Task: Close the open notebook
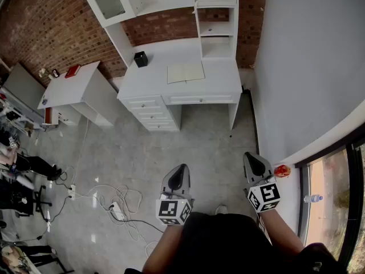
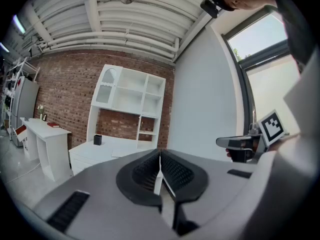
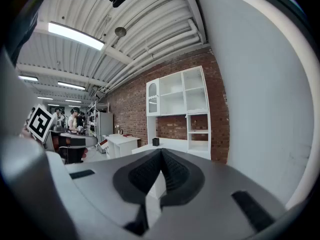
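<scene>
- The left gripper (image 2: 160, 171) has its ribbed pads pressed together with nothing between them. That suits a moment when there is nothing within reach to grasp.
- The right gripper (image 3: 161, 171) is the same: jaws together and empty, with only the far room visible past the tips.
- In the head view both grippers are held low and close to the person's body, side by side and aimed forward. This looks like a carrying posture, not a working one. Each marker cube (image 1: 173, 210) faces up toward the head camera.
- Ahead of them lies bare grey floor (image 1: 194, 141), with a tangle of white cables (image 1: 114, 201) off to the left. A straight walk to the desk should miss the cables.
- The open notebook (image 1: 185, 72) lies flat on the white desk (image 1: 222, 81), pages up, near the middle of the top and well apart from both grippers. It sits square to the front edge, which leaves either cover free to be lifted.
- A black cup (image 1: 141, 59) stands to the notebook's left, apart from it and out of the way of a cover folding over.
- By my reading the task has not begun. The approach comes first, then a tip has to get under one cover.
</scene>
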A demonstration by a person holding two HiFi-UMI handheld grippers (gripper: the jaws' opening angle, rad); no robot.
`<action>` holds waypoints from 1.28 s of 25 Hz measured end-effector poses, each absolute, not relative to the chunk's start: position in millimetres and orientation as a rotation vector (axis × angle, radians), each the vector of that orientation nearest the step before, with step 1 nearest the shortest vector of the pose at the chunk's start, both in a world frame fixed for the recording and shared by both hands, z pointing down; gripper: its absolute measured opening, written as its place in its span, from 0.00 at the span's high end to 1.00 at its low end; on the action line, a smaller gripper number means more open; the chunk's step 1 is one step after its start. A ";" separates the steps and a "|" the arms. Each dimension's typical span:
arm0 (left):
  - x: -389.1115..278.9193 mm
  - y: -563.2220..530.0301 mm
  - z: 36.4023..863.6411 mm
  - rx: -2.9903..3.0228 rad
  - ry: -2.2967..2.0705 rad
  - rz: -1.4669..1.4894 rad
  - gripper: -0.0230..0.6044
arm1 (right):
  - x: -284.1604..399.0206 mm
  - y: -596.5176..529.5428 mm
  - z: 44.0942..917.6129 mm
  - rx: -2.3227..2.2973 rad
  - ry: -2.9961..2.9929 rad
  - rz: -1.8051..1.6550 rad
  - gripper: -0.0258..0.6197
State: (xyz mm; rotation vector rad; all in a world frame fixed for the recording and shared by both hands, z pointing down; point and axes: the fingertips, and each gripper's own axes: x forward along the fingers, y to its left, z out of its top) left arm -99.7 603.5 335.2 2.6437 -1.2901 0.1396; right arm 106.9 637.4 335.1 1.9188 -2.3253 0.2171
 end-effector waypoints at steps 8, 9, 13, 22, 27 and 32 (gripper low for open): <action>-97.0 605.4 335.8 2.639 -1.306 0.129 0.95 | 112.9 640.8 337.6 1.934 -2.324 0.243 0.96; -97.0 606.6 336.3 2.636 -1.305 0.128 0.95 | 113.4 642.3 338.3 1.932 -2.328 0.251 0.96; -97.2 609.0 336.3 2.634 -1.294 0.123 0.94 | 109.6 645.2 339.0 1.902 -2.347 0.248 0.96; -94.8 609.3 340.3 2.636 -1.291 0.120 0.94 | 108.4 643.0 343.5 1.880 -2.354 0.223 0.96; -102.5 606.0 336.5 2.639 -1.356 0.120 0.68 | 131.1 644.7 343.0 1.959 -2.316 0.262 0.57; -104.6 608.5 347.8 2.571 -1.355 0.087 0.45 | 152.6 653.4 347.2 2.056 -2.289 0.293 0.43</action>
